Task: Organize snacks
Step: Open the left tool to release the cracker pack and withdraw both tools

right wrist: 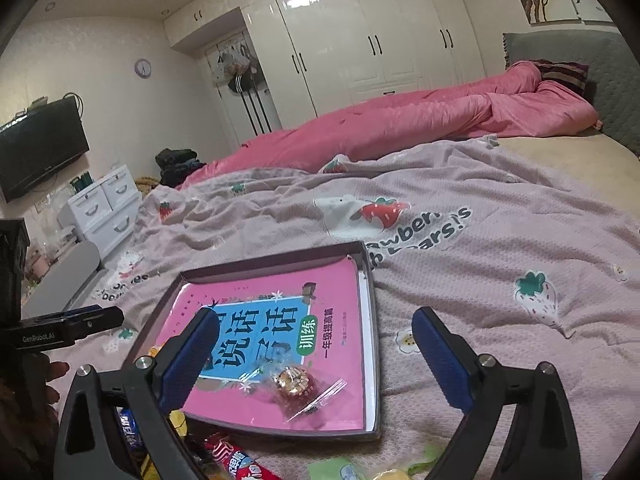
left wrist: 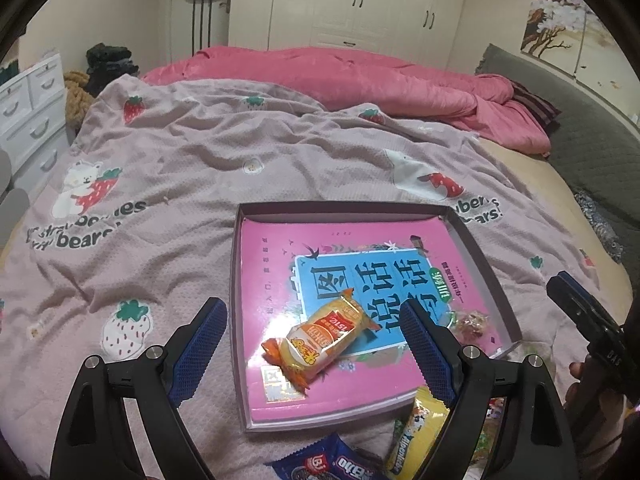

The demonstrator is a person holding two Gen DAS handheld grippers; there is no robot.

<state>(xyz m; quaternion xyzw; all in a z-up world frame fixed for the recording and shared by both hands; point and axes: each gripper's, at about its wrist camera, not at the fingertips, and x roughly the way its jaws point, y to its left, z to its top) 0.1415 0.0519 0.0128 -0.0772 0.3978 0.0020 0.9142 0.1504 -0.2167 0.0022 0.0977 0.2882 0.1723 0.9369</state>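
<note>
A shallow box (left wrist: 486,258) (right wrist: 370,308) with a pink book inside lies on the bedspread. An orange-and-yellow wrapped snack (left wrist: 320,338) lies in the box, below and between the fingers of my left gripper (left wrist: 312,338), which hangs open above it and touches nothing. A clear-wrapped round sweet (right wrist: 294,386) (left wrist: 472,322) lies at the box's near right corner. My right gripper (right wrist: 316,344) stands open above it, empty. Loose snacks lie before the box: a blue packet (left wrist: 332,460), a yellow packet (left wrist: 420,436), a red packet (right wrist: 236,458), a green packet (right wrist: 340,470).
The pink strawberry bedspread (left wrist: 180,168) stretches left and beyond the box. A rolled pink quilt (left wrist: 360,76) lies at the far side. White drawers (right wrist: 104,208) stand past the bed's left edge. A person's hand (right wrist: 56,372) holds the left gripper.
</note>
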